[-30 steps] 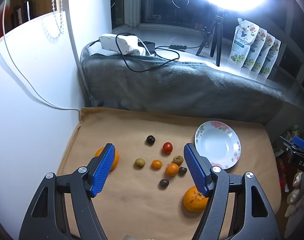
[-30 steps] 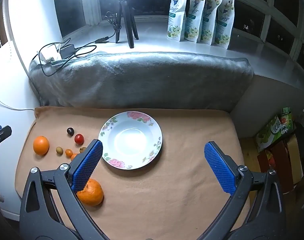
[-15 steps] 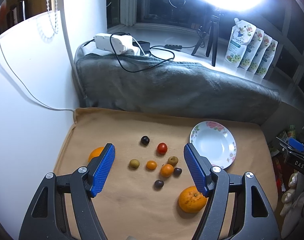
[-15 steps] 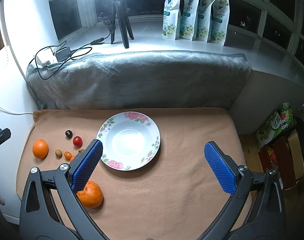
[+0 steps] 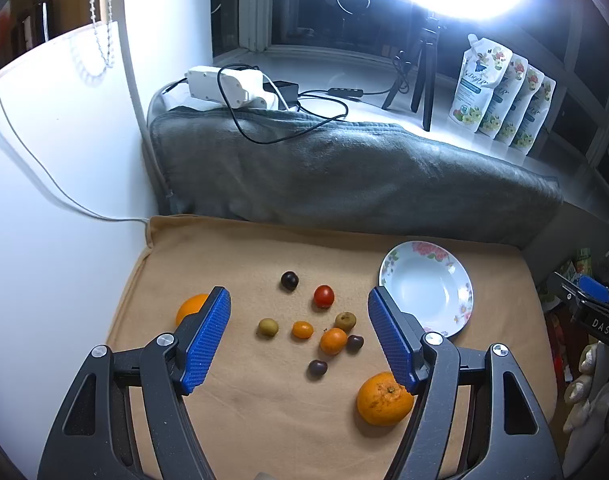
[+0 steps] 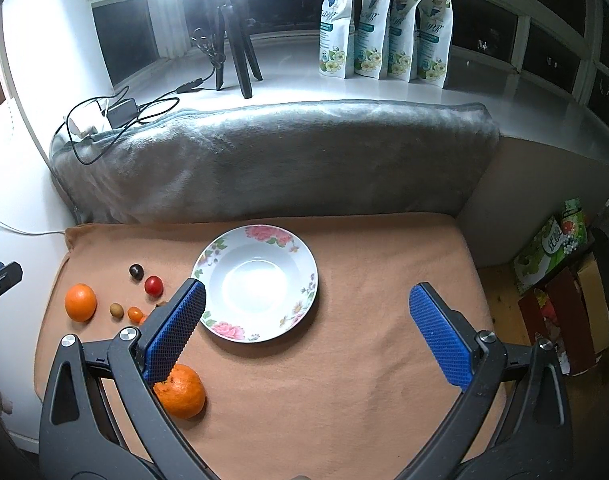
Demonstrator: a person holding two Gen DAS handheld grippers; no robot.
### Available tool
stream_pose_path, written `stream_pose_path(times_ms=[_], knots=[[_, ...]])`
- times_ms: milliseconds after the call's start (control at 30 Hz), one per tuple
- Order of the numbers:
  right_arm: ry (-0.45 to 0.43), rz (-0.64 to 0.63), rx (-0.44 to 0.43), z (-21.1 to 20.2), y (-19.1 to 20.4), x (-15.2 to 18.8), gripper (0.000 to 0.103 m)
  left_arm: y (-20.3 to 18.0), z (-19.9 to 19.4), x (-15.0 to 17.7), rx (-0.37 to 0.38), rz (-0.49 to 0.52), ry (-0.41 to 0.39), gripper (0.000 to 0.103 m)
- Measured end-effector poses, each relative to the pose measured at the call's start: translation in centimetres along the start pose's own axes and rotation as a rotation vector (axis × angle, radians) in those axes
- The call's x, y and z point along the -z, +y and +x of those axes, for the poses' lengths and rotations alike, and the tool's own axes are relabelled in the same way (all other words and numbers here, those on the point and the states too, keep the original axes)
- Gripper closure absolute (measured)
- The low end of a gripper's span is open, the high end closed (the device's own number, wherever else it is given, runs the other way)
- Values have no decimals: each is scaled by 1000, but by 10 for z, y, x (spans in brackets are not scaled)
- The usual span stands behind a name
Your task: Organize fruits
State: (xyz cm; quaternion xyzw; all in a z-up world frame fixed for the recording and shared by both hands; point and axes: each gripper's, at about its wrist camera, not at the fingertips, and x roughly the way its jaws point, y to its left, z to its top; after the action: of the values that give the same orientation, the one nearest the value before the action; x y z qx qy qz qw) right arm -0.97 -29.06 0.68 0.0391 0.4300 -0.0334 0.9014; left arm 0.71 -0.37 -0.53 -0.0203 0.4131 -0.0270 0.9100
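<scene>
— Where does the fruit lie?
— Scattered left of the empty plate (image 6: 260, 284); both grippers' jaws gape wide, holding nothing.
— Advice?
— The left gripper (image 5: 300, 338) should straddle one small fruit (the red tomato (image 5: 323, 296), say) squarely.

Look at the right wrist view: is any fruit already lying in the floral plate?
No, the floral plate holds nothing; the fruits lie on the tan cloth beside it.

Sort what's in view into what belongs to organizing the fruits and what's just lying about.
For the job:
- floral plate, empty
- two oranges
- red tomato
- small fruits in the cluster
- left tool, right tool, both open

Lying about:
- grey blanket
- four pouches
- tripod
- power strip
</scene>
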Motion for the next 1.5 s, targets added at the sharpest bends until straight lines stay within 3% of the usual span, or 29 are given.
stream_pose_path(times_ms=[600,1500], knots=[[-12,7,-1,-2,2,1,0,-4,0,-3,-2,4,-17,32],[-301,93,-19,-66,-16,-38,0,-19,-43,-49,20,20,-279,32]])
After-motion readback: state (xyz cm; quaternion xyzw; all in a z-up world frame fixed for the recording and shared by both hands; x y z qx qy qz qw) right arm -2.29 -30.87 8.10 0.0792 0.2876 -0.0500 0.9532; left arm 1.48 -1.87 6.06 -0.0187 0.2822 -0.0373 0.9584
